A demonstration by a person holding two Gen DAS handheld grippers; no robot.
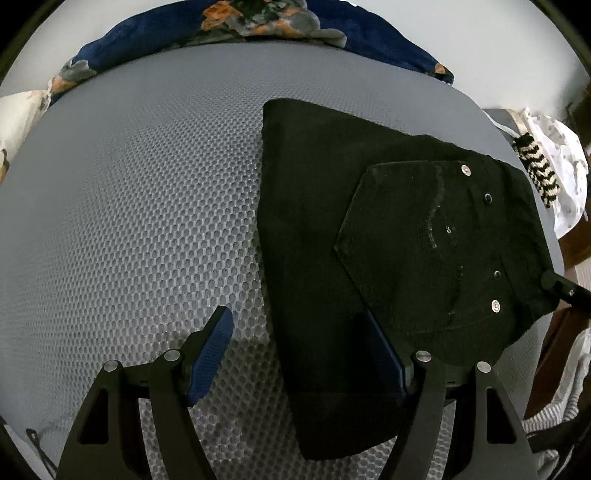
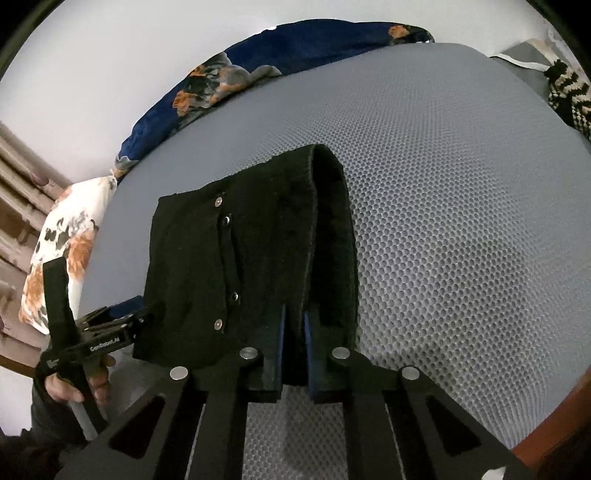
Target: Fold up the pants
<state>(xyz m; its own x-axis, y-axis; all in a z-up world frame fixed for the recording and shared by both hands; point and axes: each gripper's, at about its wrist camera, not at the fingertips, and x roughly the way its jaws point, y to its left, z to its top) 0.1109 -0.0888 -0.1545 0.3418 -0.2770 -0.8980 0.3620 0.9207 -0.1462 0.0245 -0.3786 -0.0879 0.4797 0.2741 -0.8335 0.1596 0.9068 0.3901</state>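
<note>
The black pants (image 1: 369,258) lie folded into a compact stack on the grey mesh mattress (image 1: 129,221), back pocket and rivets facing up. My left gripper (image 1: 299,347) is open above the stack's near-left corner, its right finger over the cloth and its left finger over bare mattress. In the right wrist view my right gripper (image 2: 293,350) is shut on the near edge of the pants (image 2: 240,258), pinching a fold between the blue pads. The left gripper (image 2: 122,325) also shows there, at the stack's left side. The right gripper's tip (image 1: 561,286) shows at the waistband edge.
A navy floral blanket (image 1: 258,33) lies along the far edge of the mattress. A floral pillow (image 2: 62,254) sits at the left. A black-and-white knitted item (image 1: 539,170) and white cloth lie off the right side. The wooden bed frame (image 2: 554,435) borders the near right.
</note>
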